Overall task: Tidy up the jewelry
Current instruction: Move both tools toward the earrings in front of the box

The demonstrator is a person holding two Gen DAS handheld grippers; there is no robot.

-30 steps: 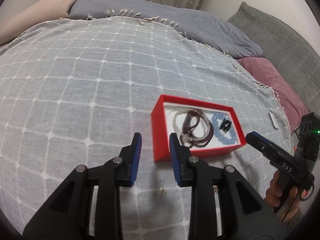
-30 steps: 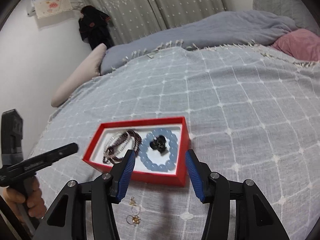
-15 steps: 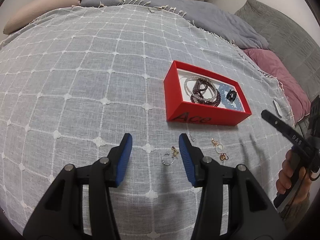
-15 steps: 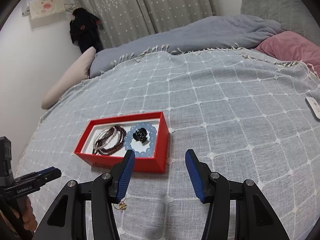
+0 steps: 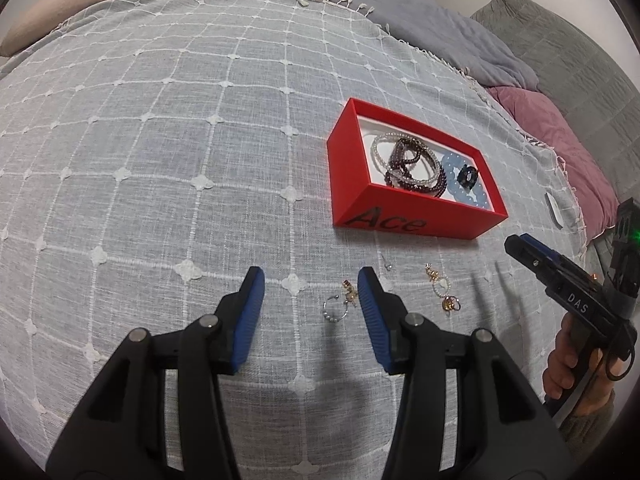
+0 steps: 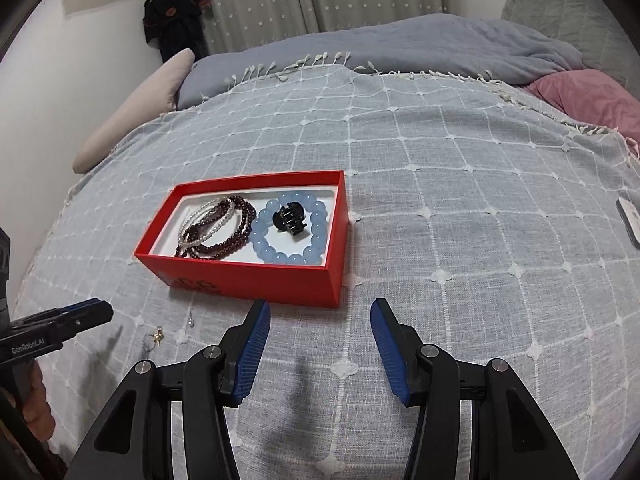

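**Small earrings wait on the bed beside the red box**

From the left wrist: the red box (image 5: 404, 204) sits on the checked bedspread (image 5: 160, 140), open at the top so jewelry can be dropped in; inside it lie the dark red bead strands (image 5: 416, 168), a blue bead bracelet (image 5: 464, 188) and a black hair claw (image 5: 467, 175) resting on that bracelet; the loose pieces lie on the cloth in front of the box, so they are probably next to go in; a ring earring (image 5: 338, 308) sits just ahead, between the fingers of the left gripper (image 5: 310, 294); a gold earring pair (image 5: 442, 292) lies to its right, and a tiny hook (image 5: 386, 263) lies nearer the box; this gripper hovers low, pointing forward and down, its fingers spread wide and holding nothing.

From the right wrist: the right gripper (image 6: 320, 330) hangs above bare cloth just in front of the box's near corner; its fingers are spread wide too, with nothing between them; it points toward the box, level and steady; 1 gold earring shows far left.
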